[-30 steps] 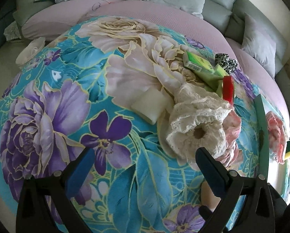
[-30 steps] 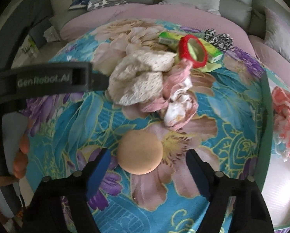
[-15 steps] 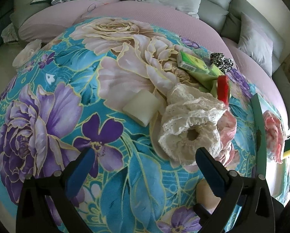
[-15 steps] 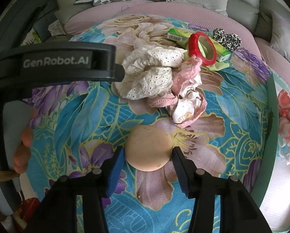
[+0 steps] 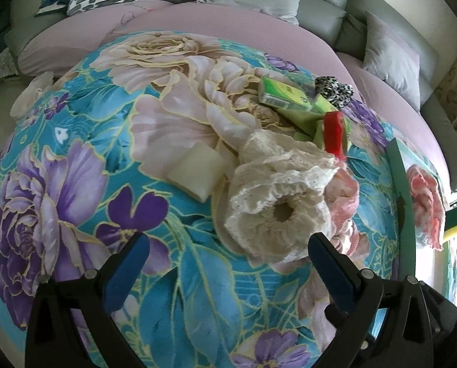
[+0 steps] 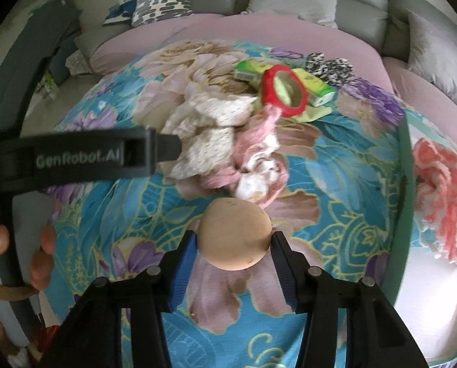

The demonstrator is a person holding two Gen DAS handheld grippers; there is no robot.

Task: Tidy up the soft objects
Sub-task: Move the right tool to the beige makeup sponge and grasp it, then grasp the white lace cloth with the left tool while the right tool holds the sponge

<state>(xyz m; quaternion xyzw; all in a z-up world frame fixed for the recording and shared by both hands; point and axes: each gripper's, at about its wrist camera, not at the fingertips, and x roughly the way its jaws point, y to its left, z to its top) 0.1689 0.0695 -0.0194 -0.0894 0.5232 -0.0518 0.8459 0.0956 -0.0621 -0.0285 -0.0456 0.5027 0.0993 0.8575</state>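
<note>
Pinching from both sides, the right gripper [image 6: 233,242] has its blue pads [image 6: 184,253] pressed against a round tan puff [image 6: 235,233], which sits between the jaws over the flowered cloth [image 6: 335,184]. Just beyond the puff lies a pink and white bundle [image 6: 259,165], touching a cream lace cloth [image 6: 207,132] to its left; farther out, a red ring [image 6: 283,90] leans on green packets [image 6: 315,87], with a black-and-white spotted piece [image 6: 329,67] past them. The left gripper [image 5: 228,263] hangs with its jaws spread wide and nothing between them. Ahead of its right finger sits the same lace cloth [image 5: 277,196], and beside that, to the left, a pale square block [image 5: 199,168]. A grey sofa [image 5: 320,3] curves behind everything.
</note>
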